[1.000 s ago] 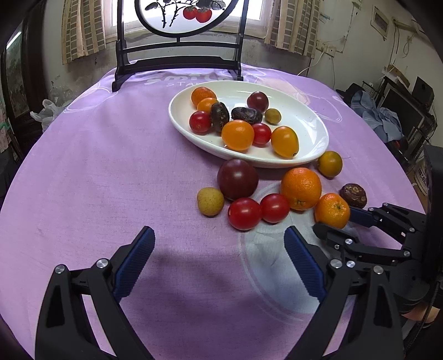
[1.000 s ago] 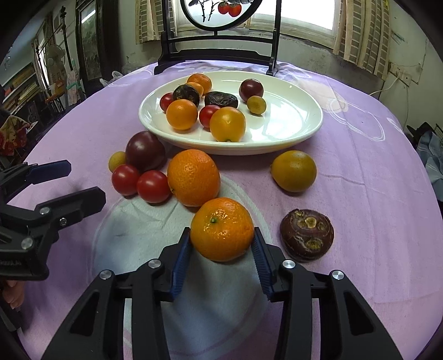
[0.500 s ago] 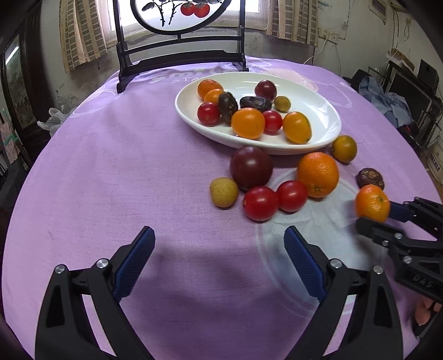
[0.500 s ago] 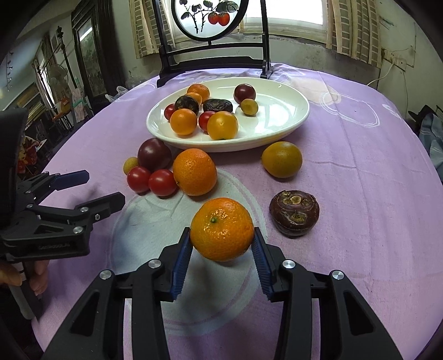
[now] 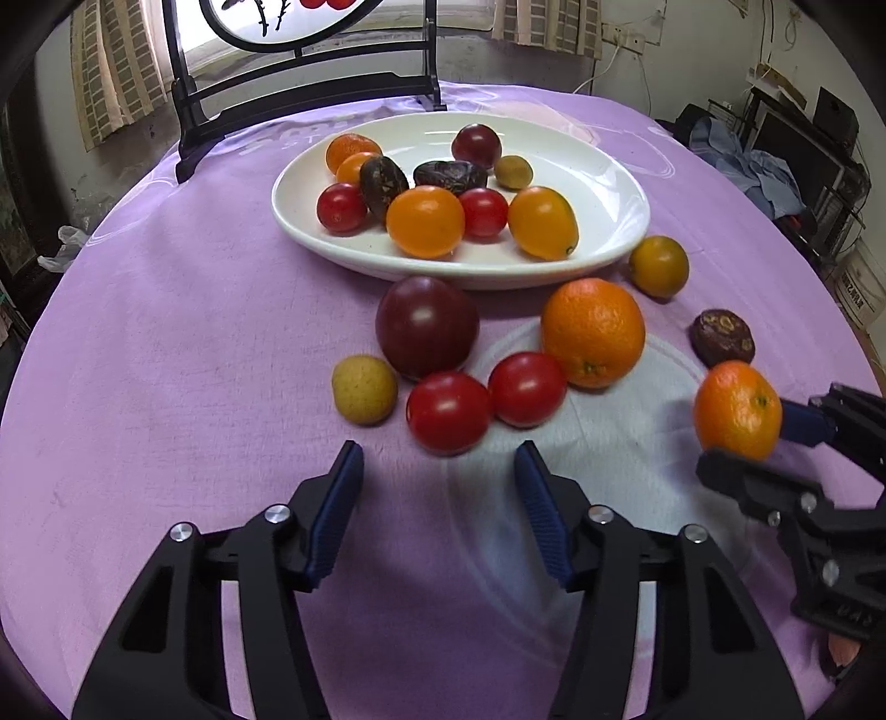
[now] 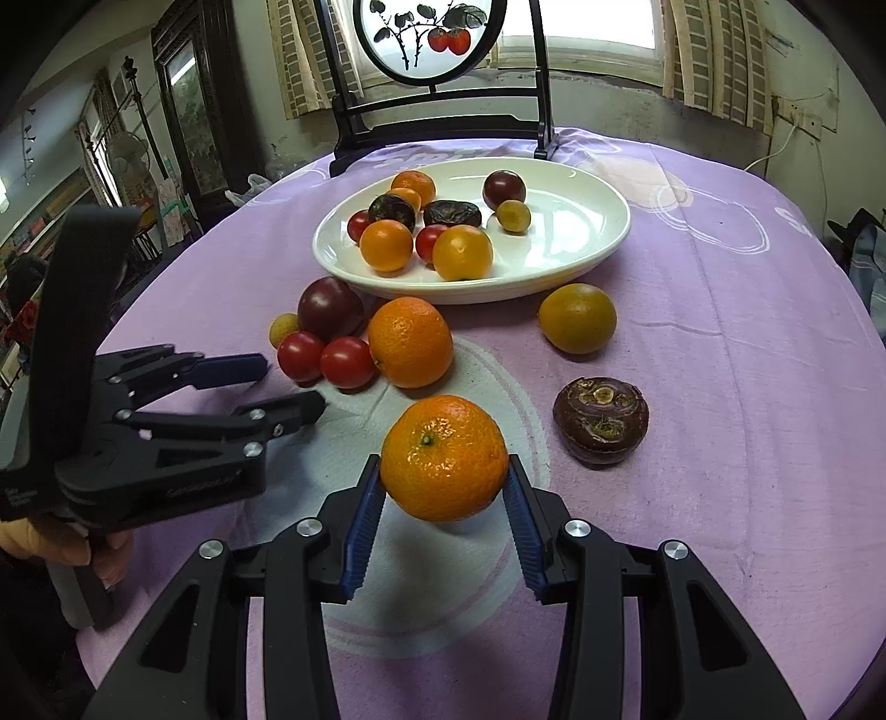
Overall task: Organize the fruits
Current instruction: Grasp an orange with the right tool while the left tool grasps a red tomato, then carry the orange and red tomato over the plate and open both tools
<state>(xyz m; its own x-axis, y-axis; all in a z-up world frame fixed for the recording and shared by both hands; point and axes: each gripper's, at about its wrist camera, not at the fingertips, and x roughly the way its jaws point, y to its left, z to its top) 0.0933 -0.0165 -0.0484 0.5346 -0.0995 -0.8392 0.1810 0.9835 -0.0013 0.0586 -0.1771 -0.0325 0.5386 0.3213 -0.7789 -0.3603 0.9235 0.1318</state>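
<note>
My right gripper (image 6: pixel 444 487) is shut on a small orange mandarin (image 6: pixel 444 458) and holds it above the purple cloth; it also shows in the left wrist view (image 5: pixel 736 410). My left gripper (image 5: pixel 437 471) is open and empty, just in front of two red tomatoes (image 5: pixel 447 411). A white oval plate (image 5: pixel 609 183) holds several fruits. Loose on the cloth lie a dark plum (image 5: pixel 426 325), a big orange (image 5: pixel 592 331), a small yellow fruit (image 5: pixel 364 389), a yellow-green citrus (image 5: pixel 659 266) and a brown mangosteen (image 6: pixel 601 418).
A dark wooden stand with a round painted panel (image 6: pixel 437 39) stands behind the plate. The round table's edge curves close on both sides. Furniture and clutter surround the table.
My left gripper has moved forward toward the red tomatoes and its fingers have narrowed. My right gripper has lifted the mandarin off the cloth and pulled back a little.
</note>
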